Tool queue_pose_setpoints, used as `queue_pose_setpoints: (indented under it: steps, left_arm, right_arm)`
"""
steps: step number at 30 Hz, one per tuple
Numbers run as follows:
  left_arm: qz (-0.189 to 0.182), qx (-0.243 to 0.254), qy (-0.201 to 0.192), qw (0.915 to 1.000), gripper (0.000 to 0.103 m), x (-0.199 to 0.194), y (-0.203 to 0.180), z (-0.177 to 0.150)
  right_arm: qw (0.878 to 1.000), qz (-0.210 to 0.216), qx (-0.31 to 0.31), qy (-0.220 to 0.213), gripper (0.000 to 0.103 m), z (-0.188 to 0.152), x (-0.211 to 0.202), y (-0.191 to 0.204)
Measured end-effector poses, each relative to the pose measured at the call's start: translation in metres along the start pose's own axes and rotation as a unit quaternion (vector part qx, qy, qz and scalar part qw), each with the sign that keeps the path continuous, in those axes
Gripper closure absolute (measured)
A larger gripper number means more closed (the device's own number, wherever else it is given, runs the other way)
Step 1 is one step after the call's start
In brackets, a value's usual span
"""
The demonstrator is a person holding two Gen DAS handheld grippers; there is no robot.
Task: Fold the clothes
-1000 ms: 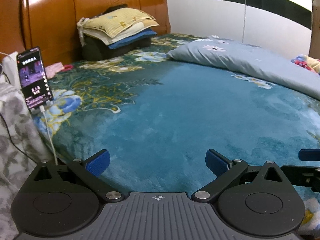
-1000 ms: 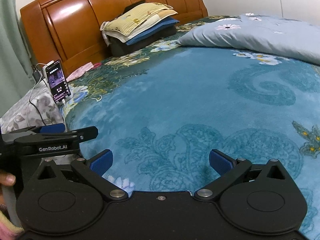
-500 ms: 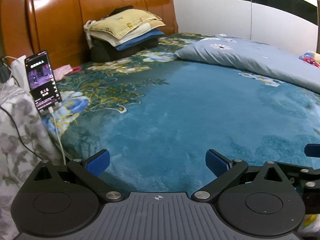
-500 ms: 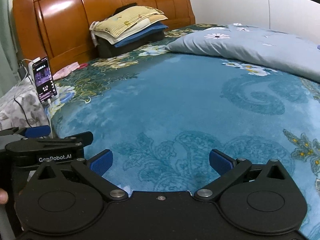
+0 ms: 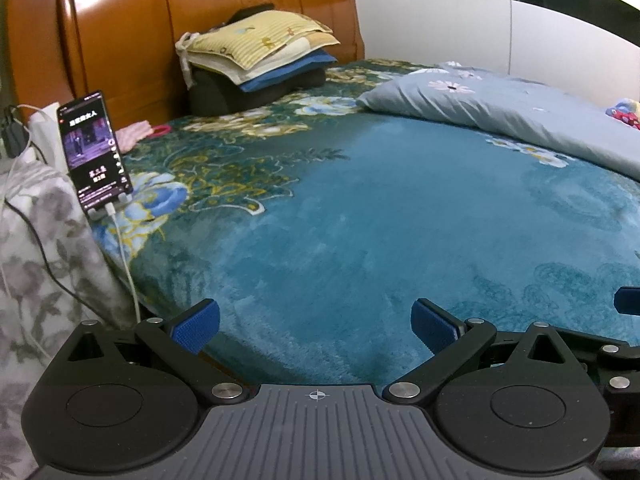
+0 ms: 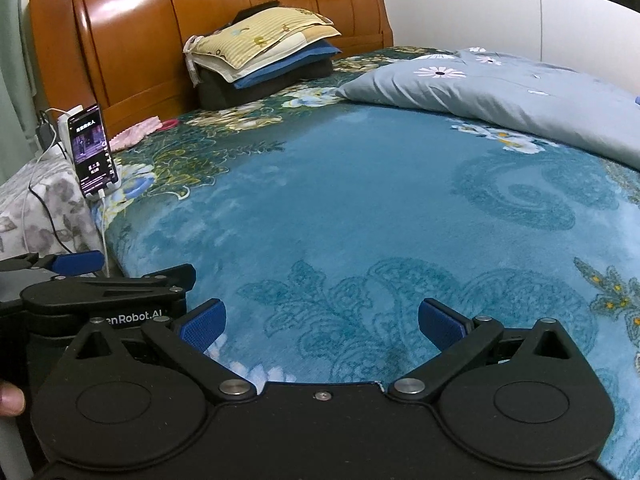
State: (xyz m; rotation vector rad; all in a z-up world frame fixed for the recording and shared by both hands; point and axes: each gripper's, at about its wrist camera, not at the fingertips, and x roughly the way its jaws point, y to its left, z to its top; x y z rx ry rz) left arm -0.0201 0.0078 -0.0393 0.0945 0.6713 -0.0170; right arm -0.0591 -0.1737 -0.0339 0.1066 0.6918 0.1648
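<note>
A folded pile [image 5: 260, 60] of yellow, white, blue and dark pieces leans against the headboard, far from both grippers; the right wrist view shows this pile [image 6: 264, 52] too. A small pink cloth [image 5: 136, 134] lies near the bed's left edge. My left gripper [image 5: 315, 326] hangs open over the near edge of the teal floral blanket [image 5: 380, 220], holding nothing. My right gripper [image 6: 322, 328] is open as well, empty, over the blanket [image 6: 360, 208]. The left gripper [image 6: 128, 268] shows at the lower left of the right wrist view.
A lit phone [image 5: 94, 152] on a white charging cable stands at the bed's left edge beside a grey flowered cloth [image 5: 36, 240]. A grey-blue duvet [image 5: 500, 116] lies along the far right. The wooden headboard [image 6: 160, 32] closes the back.
Both grippers stay open and empty. The scene has slid rightward in the left wrist view, and the pile and phone look a little nearer.
</note>
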Motion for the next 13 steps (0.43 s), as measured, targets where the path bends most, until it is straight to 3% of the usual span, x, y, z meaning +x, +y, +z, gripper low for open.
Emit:
queue_pose_setpoints:
  steps: [13]
  left_arm:
    - [0.000,-0.001,0.000,1.0000,0.000,-0.0007,0.0001,-0.0005]
  right_arm:
    - [1.000,0.006,0.004,0.001,0.001,0.0003,-0.0003,-0.0011]
